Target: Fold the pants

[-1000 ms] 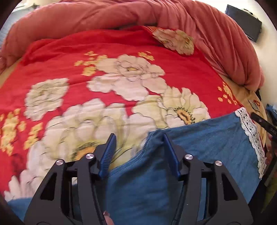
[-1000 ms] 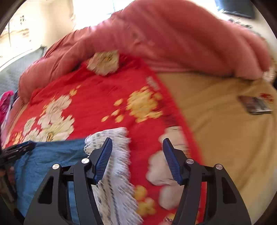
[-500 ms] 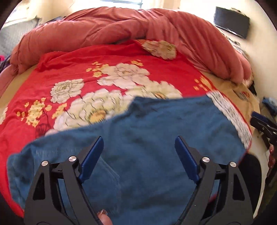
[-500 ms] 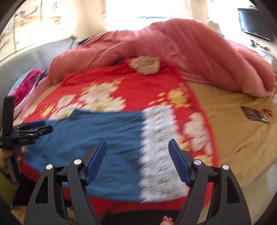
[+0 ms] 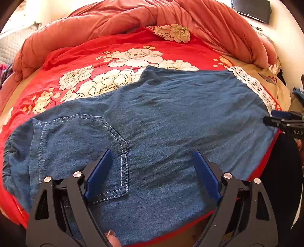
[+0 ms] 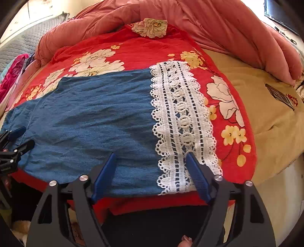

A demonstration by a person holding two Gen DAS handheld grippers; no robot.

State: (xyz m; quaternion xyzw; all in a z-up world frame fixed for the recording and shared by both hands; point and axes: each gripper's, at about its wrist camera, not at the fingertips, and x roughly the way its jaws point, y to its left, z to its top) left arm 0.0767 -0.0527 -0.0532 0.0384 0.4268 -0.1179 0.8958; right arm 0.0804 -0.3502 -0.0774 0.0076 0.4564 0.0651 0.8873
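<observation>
Blue denim pants [image 5: 161, 121] lie flat across the front of the bed, waist and back pocket [image 5: 81, 148] at the left, white lace hem [image 6: 180, 121] at the right. They also show in the right wrist view [image 6: 95, 114]. My left gripper [image 5: 152, 169] is open and empty, over the pocket end near the bed's front edge. My right gripper [image 6: 152, 171] is open and empty, over the near edge where denim meets lace. Each gripper shows at the edge of the other's view: the right one [image 5: 285, 121] and the left one [image 6: 13, 144].
The pants rest on a red floral bedspread [image 5: 117, 57]. A bunched pink duvet [image 5: 171, 15] lies along the back. Tan sheet [image 6: 266, 114] with a small dark card [image 6: 279, 96] is at the right. Pink clothes [image 6: 11, 76] lie far left.
Both grippers have pulled back toward the bed's front edge and opened wider. The pants now lie spread flat with more of them in view.
</observation>
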